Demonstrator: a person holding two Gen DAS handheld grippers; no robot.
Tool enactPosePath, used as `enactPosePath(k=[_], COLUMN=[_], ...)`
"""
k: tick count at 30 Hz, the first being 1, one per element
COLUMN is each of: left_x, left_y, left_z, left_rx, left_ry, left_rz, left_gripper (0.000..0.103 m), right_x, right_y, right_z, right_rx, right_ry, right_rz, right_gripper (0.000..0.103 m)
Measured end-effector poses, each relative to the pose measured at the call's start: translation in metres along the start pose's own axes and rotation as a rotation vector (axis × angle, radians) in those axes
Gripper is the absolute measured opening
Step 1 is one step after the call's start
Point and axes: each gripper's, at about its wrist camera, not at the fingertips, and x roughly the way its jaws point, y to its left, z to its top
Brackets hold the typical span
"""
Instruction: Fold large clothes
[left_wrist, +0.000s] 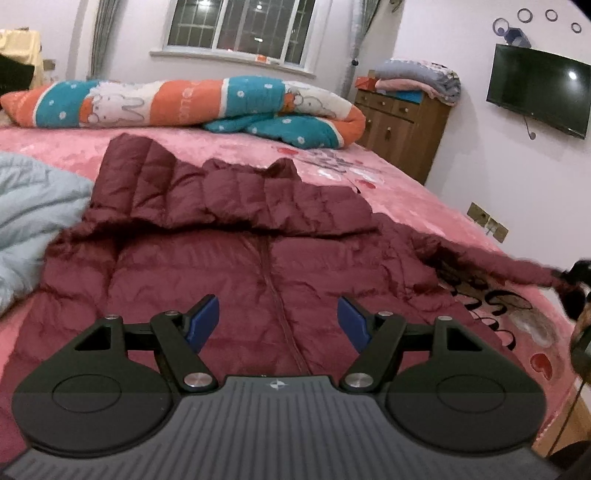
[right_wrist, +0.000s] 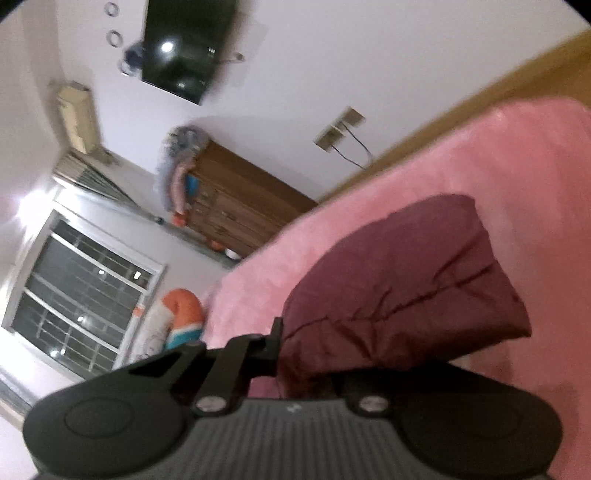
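Maroon quilted jacket (left_wrist: 236, 258) lies spread across the pink bedspread (left_wrist: 424, 192) at mid-frame. Low in the left wrist view, the left gripper (left_wrist: 279, 325) hangs over it with blue pads wide apart, nothing between them. The right gripper (right_wrist: 295, 354) is clamped on the jacket's sleeve (right_wrist: 406, 288). Black lettering on the bedspread is unreadable. Beyond, a rolled orange-teal quilt (left_wrist: 192, 103) lies beneath the window (left_wrist: 240, 29).

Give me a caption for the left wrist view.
Open left claw hovers over a maroon puffer jacket spread on a pink bed.
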Motion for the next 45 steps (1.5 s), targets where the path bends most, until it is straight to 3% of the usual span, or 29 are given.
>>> enactPosePath(k=[8, 16, 20, 24, 30, 35, 41, 45], left_x=[0.003, 0.000, 0.002, 0.009, 0.018, 0.025, 0.031, 0.032], left_y=[-0.017, -0.042, -0.038, -0.030, -0.001, 0.040, 0.081, 0.101], left_z=[-0.005, -0.004, 0.000, 0.009, 0.024, 0.034, 0.041, 0.040], left_rx=[0.034, 0.067, 0.054, 0.008, -0.095, -0.206, -0.284, -0.311], left_ry=[0.023, 0.019, 0.000, -0.037, -0.109, -0.162, -0.190, -0.184], left_rz=[-0.060, -0.175, -0.197, -0.193, -0.137, -0.066, 0.007, 0.042], left_gripper=[0.086, 0.090, 0.091, 0.091, 0.092, 0.092, 0.093, 0.094], right_x=[-0.022, -0.026, -0.015, -0.007, 0.014, 0.036, 0.070, 0.091], right_y=[0.016, 0.034, 0.056, 0.088, 0.160, 0.221, 0.257, 0.259], right_z=[0.057, 0.125, 0.126, 0.108, 0.046, -0.042, -0.169, -0.245], right_rx=[-0.091, -0.233, -0.367, -0.436, -0.512, -0.593, -0.693, -0.784], right_ry=[-0.115, -0.219, -0.223, -0.203, -0.075, 0.097, 0.331, 0.440], right_rz=[0.005, -0.072, -0.100, -0.035, 0.190, 0.386, 0.479, 0.463], right_gripper=[0.001, 0.001, 0.001, 0.002, 0.002, 0.002, 0.002, 0.002])
